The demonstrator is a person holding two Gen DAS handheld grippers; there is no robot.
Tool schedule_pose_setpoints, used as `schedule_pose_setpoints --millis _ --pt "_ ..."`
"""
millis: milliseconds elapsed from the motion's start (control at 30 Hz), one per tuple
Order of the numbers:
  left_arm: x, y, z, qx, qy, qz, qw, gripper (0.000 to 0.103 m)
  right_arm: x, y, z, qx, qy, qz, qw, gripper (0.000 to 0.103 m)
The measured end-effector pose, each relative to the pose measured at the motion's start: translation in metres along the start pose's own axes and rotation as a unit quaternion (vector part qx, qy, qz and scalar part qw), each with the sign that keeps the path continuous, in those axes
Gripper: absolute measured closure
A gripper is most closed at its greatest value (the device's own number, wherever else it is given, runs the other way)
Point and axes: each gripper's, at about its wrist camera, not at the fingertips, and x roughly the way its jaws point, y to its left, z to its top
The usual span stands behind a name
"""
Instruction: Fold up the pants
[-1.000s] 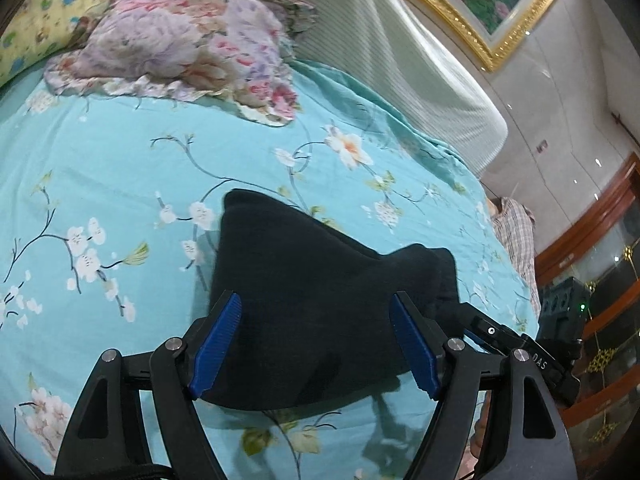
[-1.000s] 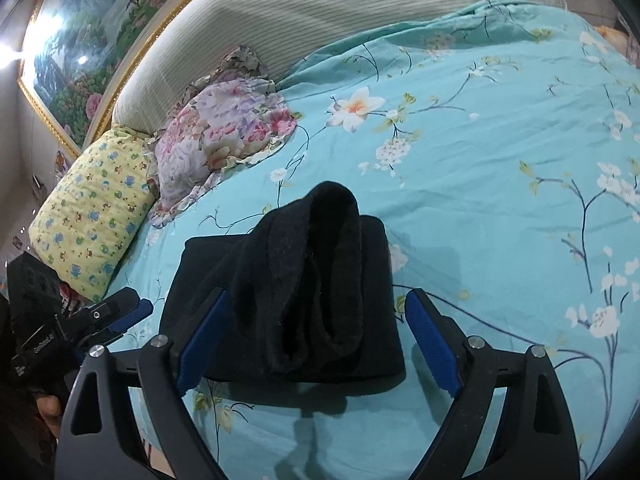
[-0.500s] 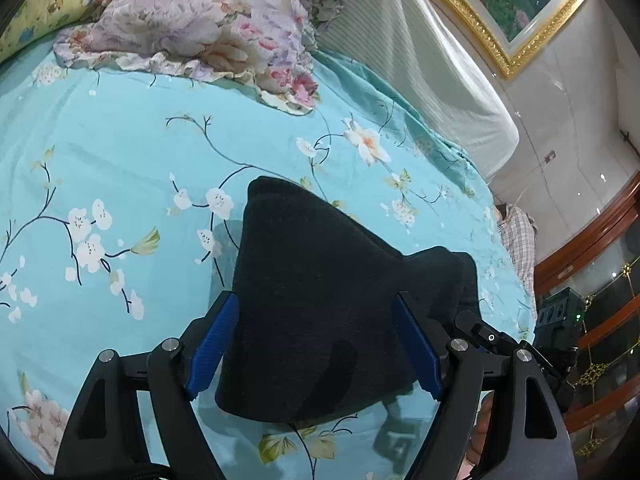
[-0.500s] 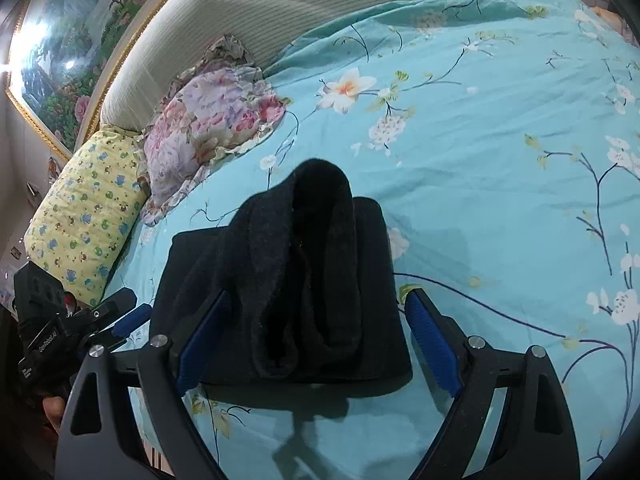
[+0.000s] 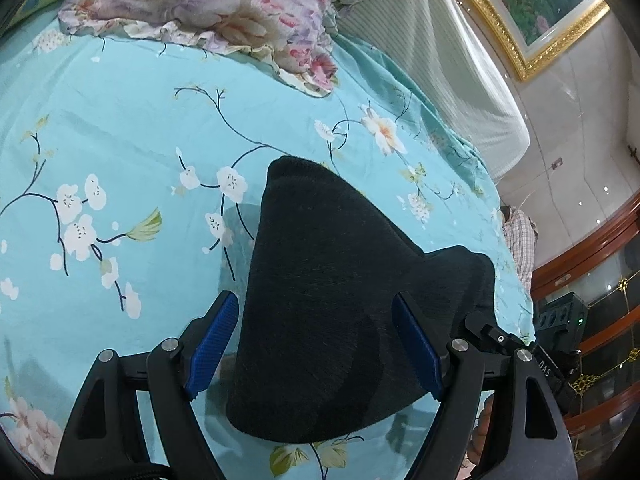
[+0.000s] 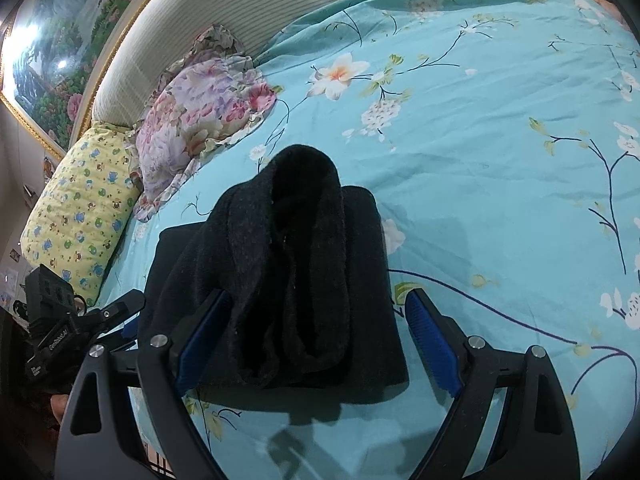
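Observation:
The black pants (image 5: 320,300) lie folded in a thick bundle on the turquoise flowered bedspread (image 5: 120,140). In the right wrist view the pants (image 6: 288,280) show a rolled fold lying on top of a flat layer. My left gripper (image 5: 316,344) is open, its blue pads on either side of the bundle's near edge, holding nothing. My right gripper (image 6: 316,340) is open as well, its pads straddling the near end of the bundle. The left gripper also shows at the left edge of the right wrist view (image 6: 104,316).
A pink flowered pillow (image 6: 200,120) and a yellow patterned pillow (image 6: 80,208) lie at the head of the bed by the striped headboard (image 6: 240,4). A framed painting (image 5: 532,4) hangs above. A wooden cabinet (image 5: 600,320) stands beside the bed.
Both grippers have moved forward over the pants, so the bundle fills more of each view. Both stay open. The pants keep their shape.

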Motion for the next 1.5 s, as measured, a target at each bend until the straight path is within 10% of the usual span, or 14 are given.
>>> schedule_pose_setpoints --millis 500,900,1500 --pt "0.029 0.008 0.002 0.011 0.011 0.043 0.9990 0.022 0.014 -0.011 -0.006 0.010 0.015 0.031 0.999 0.031" --pt "0.027 -0.008 0.003 0.044 0.010 0.024 0.9987 0.063 0.014 -0.008 -0.007 0.011 0.012 0.031 0.999 0.049" --pt "-0.049 0.008 0.014 0.021 -0.054 0.014 0.9982 0.071 0.002 0.053 0.003 -0.042 0.007 0.058 0.997 0.058"
